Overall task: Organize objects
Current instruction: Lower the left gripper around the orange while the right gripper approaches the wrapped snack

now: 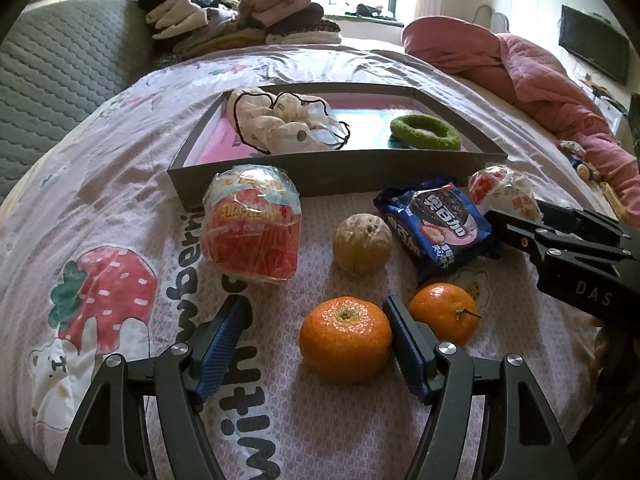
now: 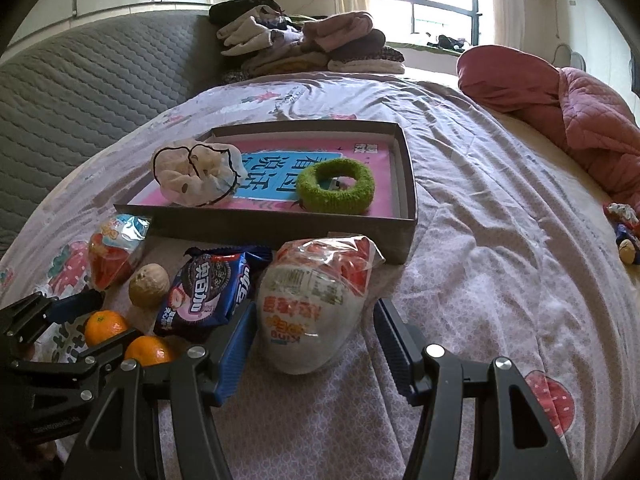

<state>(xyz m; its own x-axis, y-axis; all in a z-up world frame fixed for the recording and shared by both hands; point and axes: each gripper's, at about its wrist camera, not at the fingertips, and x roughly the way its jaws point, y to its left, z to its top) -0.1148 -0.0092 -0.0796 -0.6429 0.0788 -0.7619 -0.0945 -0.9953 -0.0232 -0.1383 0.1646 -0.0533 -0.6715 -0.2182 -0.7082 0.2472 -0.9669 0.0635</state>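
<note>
On the bedsheet, my left gripper [image 1: 316, 308] stands open around an orange [image 1: 346, 340], which lies close to the right pad and far from the left. A second orange [image 1: 444, 312] lies just outside that pad. Ahead lie a red snack packet [image 1: 252, 228], a brown wrinkled ball [image 1: 362, 244] and a blue biscuit packet [image 1: 436, 224]. My right gripper [image 2: 312, 316] is open, straddling a white snack packet [image 2: 312, 312] that rests on the sheet, with a small gap at the right pad. A grey box [image 2: 280, 224] behind holds a white scrunchie [image 2: 196, 176] and a green scrunchie [image 2: 336, 186].
A pile of folded clothes [image 1: 240, 20] sits at the far end of the bed beside a grey quilted headboard [image 1: 60, 80]. A pink quilt [image 2: 560, 100] is bunched at the right. Small toys [image 2: 624, 224] lie near the right edge.
</note>
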